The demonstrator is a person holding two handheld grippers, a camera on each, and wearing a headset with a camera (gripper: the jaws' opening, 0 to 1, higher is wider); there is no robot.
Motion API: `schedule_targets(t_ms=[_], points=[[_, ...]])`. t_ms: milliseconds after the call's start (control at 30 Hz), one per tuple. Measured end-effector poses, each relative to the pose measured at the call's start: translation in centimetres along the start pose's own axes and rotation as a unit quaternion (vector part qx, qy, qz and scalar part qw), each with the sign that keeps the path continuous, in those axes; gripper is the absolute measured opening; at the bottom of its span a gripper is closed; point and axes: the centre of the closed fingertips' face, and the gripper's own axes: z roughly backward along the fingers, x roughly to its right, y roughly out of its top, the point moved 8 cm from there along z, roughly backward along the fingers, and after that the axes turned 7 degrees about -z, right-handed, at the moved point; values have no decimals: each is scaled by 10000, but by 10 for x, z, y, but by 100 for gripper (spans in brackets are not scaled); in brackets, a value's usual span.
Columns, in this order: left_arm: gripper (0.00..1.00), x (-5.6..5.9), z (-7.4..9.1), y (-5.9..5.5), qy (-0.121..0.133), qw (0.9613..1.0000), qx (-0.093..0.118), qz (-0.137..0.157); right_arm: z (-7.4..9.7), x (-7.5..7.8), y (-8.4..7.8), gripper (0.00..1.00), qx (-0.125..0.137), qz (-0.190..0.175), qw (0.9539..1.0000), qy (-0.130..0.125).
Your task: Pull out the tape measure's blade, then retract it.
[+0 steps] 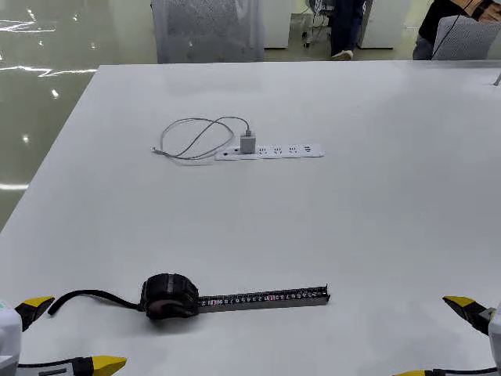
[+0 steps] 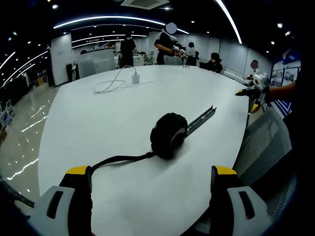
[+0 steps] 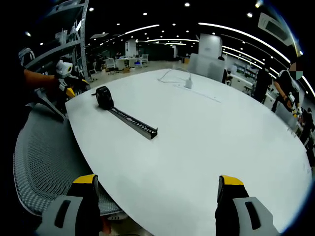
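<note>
Lying flat on the near part of the white bench (image 1: 352, 219), the tape measure (image 1: 168, 296) has a dark round case. Its blade (image 1: 266, 298) is drawn out partly and rests on the surface, and in the head view it points to the right. A black strap (image 1: 90, 298) trails from the other side of the case, toward the left tool (image 2: 151, 171). This tool is at the near edge of the bench with its yellow-tipped jaws wide apart and nothing between them. The case lies ahead of it, near but not touched. The right tool (image 3: 157, 179) is also spread wide and holds nothing. It is at the near right edge, well apart from the end of the blade.

Farther on the bench lies a white power strip (image 1: 270, 151) with a charger (image 1: 247, 143) plugged in it, and a looped cable (image 1: 192, 137) beside it. Around the bench there is a glossy floor (image 1: 39, 94) which reflects the ceiling lights. Some people (image 2: 165, 46) stand behind the far edge.
</note>
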Motion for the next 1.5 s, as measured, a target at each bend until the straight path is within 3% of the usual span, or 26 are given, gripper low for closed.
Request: schedule_targets(t_ms=[267, 367, 533, 767, 900, 967, 1067, 1167, 1300, 1367, 1500], points=[[99, -3, 0, 0, 14, 10000, -74, -65, 5, -2, 3, 99, 1, 63, 10000, -15], [99, -6, 1, 0, 167, 9996, -90, -211, 5, -1, 4, 99, -46, 20, 10000, -27], [99, -7, 0, 0, 166, 9998, -126, -78, 6, 2, 5, 99, -83, 45, 9999, -41], [99, -3, -5, 1, 127, 9998, -146, -104, 6, 6, 5, 99, -147, 43, 9999, -48], [99, -1, -7, 9, 130, 9999, -82, -24, 5, 9, 8, 99, -189, 97, 9998, -51], [99, 2, -11, 13, 42, 10000, -57, -52, 3, 13, 11, 99, -190, 165, 9997, -63], [99, 9, -17, 18, 45, 9996, -201, -169, 0, 18, 19, 99, -239, 279, 9993, -11], [99, 15, -21, 22, -29, 9995, -296, -70, -3, 22, 26, 99, -252, 388, 9989, 46], [99, 20, -28, 26, -90, 9997, -237, 33, -9, 25, 36, 99, -285, 577, 9978, 178], [99, 20, -33, 28, -90, 9992, -226, 326, -12, 25, 43, 99, -330, 684, 9967, 269], [99, 27, -38, 35, -9, 9995, -237, 207, -18, 25, 57, 99, -444, 857, 9942, 475]])
